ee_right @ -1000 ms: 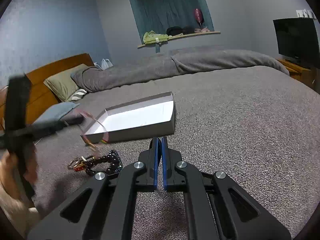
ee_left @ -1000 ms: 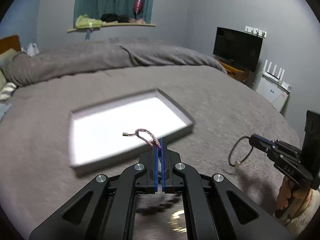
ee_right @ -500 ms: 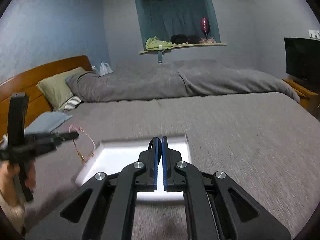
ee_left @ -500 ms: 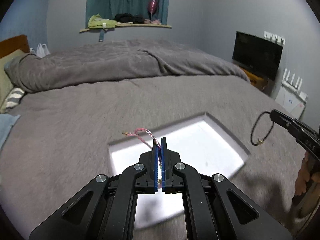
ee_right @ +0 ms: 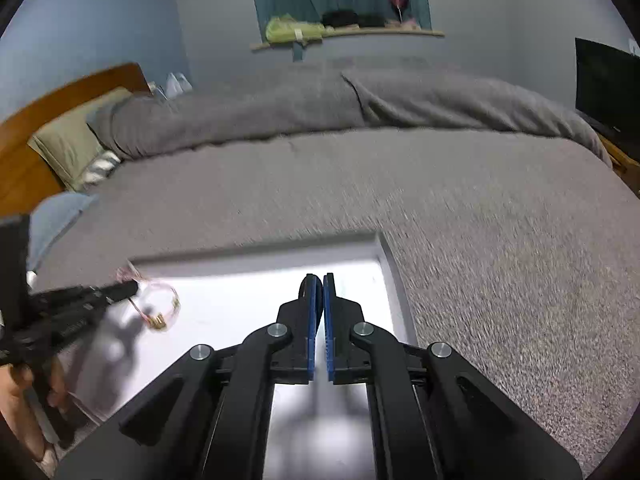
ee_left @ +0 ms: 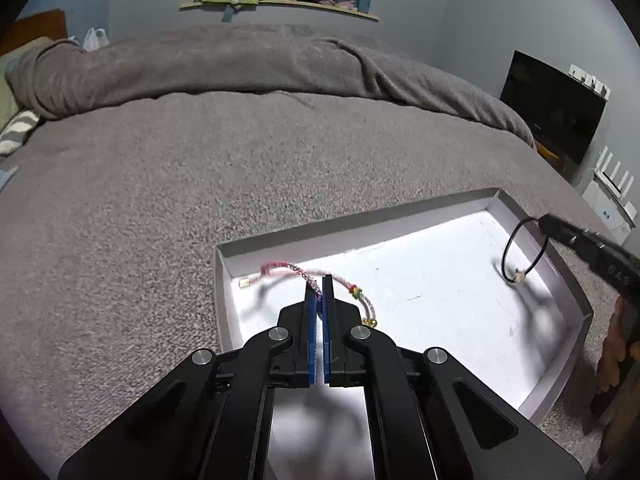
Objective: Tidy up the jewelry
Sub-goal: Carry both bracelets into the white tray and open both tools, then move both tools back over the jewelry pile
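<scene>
Bedding comes first: a wide grey textured bedspread [ee_left: 200, 168] fills most of both views, with a rumpled grey duvet [ee_left: 240, 64] heaped toward twelve o'clock. On the spread lies a shallow rectangular grey tray with a white floor [ee_left: 440, 292], spreading from the centre toward four o'clock in the left wrist view. A black flat television [ee_left: 552, 108] stands at two o'clock.

Left gripper [ee_left: 319, 292], black with blue pads, hangs over the tray's nine o'clock end, its jaws closed tight on a braided pink cord bracelet with small coloured beads [ee_left: 348, 286]; the cord's loose ends trail to either side above the white floor, and whether they touch it I cannot tell. Right gripper [ee_left: 546, 222] reaches in from three o'clock over the tray's far right corner, pinched shut on a thin black cord loop with a pale knot [ee_left: 520, 256], which dangles just above the tray floor near the right wall.
</scene>
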Demonstrator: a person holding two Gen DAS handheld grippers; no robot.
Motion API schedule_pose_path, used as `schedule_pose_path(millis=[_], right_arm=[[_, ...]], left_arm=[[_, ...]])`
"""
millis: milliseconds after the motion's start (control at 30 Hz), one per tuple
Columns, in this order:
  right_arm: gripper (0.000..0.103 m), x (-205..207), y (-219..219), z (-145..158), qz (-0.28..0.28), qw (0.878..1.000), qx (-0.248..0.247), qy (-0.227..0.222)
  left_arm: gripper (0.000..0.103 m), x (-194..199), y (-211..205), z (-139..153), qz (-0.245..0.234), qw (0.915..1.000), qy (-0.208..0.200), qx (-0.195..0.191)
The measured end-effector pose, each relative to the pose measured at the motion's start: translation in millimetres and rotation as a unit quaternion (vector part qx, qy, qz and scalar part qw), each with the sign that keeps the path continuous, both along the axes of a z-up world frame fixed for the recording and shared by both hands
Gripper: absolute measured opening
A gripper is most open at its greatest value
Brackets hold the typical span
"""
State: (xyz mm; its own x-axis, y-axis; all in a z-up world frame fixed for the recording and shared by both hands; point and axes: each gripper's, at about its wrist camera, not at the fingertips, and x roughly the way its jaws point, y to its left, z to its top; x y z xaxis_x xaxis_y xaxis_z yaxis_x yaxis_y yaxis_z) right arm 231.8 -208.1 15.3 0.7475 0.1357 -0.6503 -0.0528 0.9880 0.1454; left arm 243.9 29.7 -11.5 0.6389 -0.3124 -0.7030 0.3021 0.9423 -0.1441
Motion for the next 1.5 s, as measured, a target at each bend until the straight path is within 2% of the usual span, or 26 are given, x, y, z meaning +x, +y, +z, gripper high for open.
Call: schedule_pose_path(millis=[167,233,300,333,367,400,433,467,533,600,700,800,900,1100,1267,1500], right_arm=[[0.004,3.7,2.3,-16.0,-0.001,1.0,-0.008,0.027],[0.004,2.5,1.9,-18.1,-0.003,1.0,-0.01,0.026],[0.005,1.5,0.9,-18.0,-0.005,1.0,-0.007,0.024],[0.006,0.4,0.0,-17.9,-0.005,1.0,-0.005,0.021],[0.014,-0.8,-0.4,-17.1,-0.005,1.0,-0.003,0.018],[0.032,-2.4,-1.2,-15.4,-0.006,1.0,0.001,0.012],[0.04,-4.6,-2.3,-13.5,-0.006,1.0,0.006,0.006],[0.047,-6.6,-2.5,-11.3,-0.006,1.0,0.009,-0.001],[0.049,-9.7,-2.4,-6.3,-0.005,1.0,0.014,-0.013],[0.068,-13.4,-3.4,0.0,-0.007,0.999,0.022,-0.029],[0.081,-20.9,-1.8,10.9,-0.008,0.999,0.022,-0.047],[0.087,-32.6,2.6,27.4,-0.009,0.998,0.012,-0.056],[0.095,-65.3,-0.5,47.5,-0.012,0.996,0.012,-0.083],[0.097,-132.0,-1.9,64.1,-0.006,0.996,0.003,-0.092],[0.097,-178.7,1.2,65.4,0.006,0.995,-0.001,-0.096],[0.097,-211.4,4.9,51.5,0.013,0.997,0.0,-0.079]], left_arm=[[0.004,-3.0,-10.4,-6.3,-0.006,0.999,0.001,0.045],[0.016,-3.4,-12.5,-6.5,-0.003,0.9984,0.001,0.056],[0.043,-5.9,-9.7,-3.8,0.0,0.9985,-0.01,0.054],[0.047,-7.5,-8.6,-1.5,0.002,0.9985,-0.017,0.051],[0.054,-9.2,-7.3,0.4,0.005,0.9985,-0.024,0.048],[0.06,-9.6,-5.6,1.3,0.008,0.9985,-0.028,0.046],[0.062,-11.2,-4.0,2.6,0.009,0.9986,-0.031,0.042],[0.065,-13.3,-2.4,4.5,0.01,0.9986,-0.036,0.038],[0.069,-16.1,-1.5,6.6,0.012,0.9984,-0.042,0.036],[0.076,-20.1,-5.0,11.2,0.011,0.9979,-0.05,0.038],[0.079,-29.7,-6.1,21.9,0.017,0.9968,-0.064,0.045],[0.084,-43.0,-3.9,36.6,0.036,0.9954,-0.075,0.049],[0.09,-63.6,-3.1,48.6,0.044,0.9935,-0.091,0.052],[0.093,-111.2,-0.3,60.1,0.052,0.9945,-0.084,0.036],[0.094,-147.9,10.0,52.9,0.063,0.9947,-0.079,0.02],[0.094,-171.4,27.0,39.7,0.084,0.994,-0.07,0.007]])
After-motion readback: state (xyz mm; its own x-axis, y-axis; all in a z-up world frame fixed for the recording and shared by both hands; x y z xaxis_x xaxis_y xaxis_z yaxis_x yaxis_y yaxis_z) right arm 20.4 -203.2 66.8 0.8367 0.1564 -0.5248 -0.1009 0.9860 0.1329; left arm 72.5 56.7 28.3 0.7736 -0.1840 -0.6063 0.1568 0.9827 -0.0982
